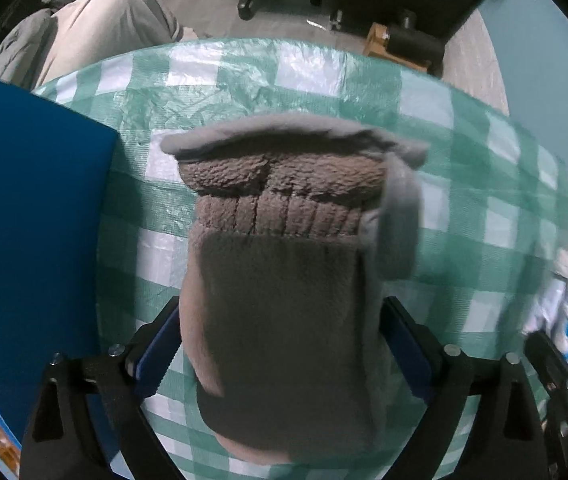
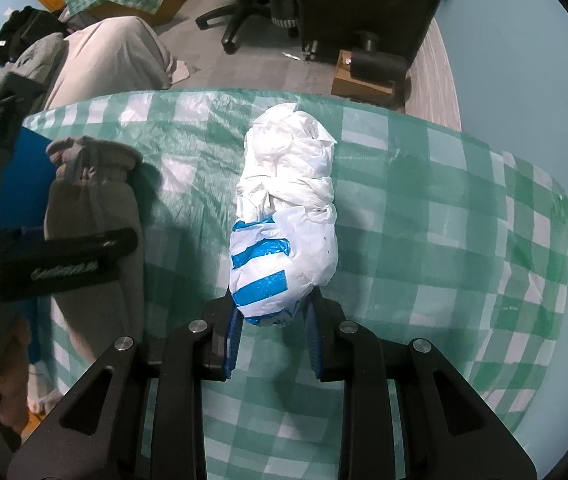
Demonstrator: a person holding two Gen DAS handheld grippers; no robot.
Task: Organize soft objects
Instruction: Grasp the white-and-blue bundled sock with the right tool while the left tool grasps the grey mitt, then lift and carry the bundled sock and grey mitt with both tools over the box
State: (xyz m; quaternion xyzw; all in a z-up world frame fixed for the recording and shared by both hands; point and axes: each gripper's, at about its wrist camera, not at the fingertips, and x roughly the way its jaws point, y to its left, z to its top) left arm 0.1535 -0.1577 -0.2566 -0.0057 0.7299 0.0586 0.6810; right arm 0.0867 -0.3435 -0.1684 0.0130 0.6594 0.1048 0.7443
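The checked cloth on the desk (image 2: 444, 208) lies bare to the right of the white plastic bundle (image 2: 288, 200), giving open room there. Left of it, a narrow strip separates it from the grey fleece roll (image 1: 284, 280). A blue box (image 1: 31, 208) blocks the desk's left side, just beside the roll.

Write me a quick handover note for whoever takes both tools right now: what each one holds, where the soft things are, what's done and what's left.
Left tool: shut on the rolled grey sock bundle, held above the checked tablecloth, beside the blue bin.
Right tool: shut on the near end of the white and blue plastic bag bundle, which points away over the cloth.
Done: both soft things are picked up.
Left: nothing is put away yet. The bin is probably where they go; set each down and let go.
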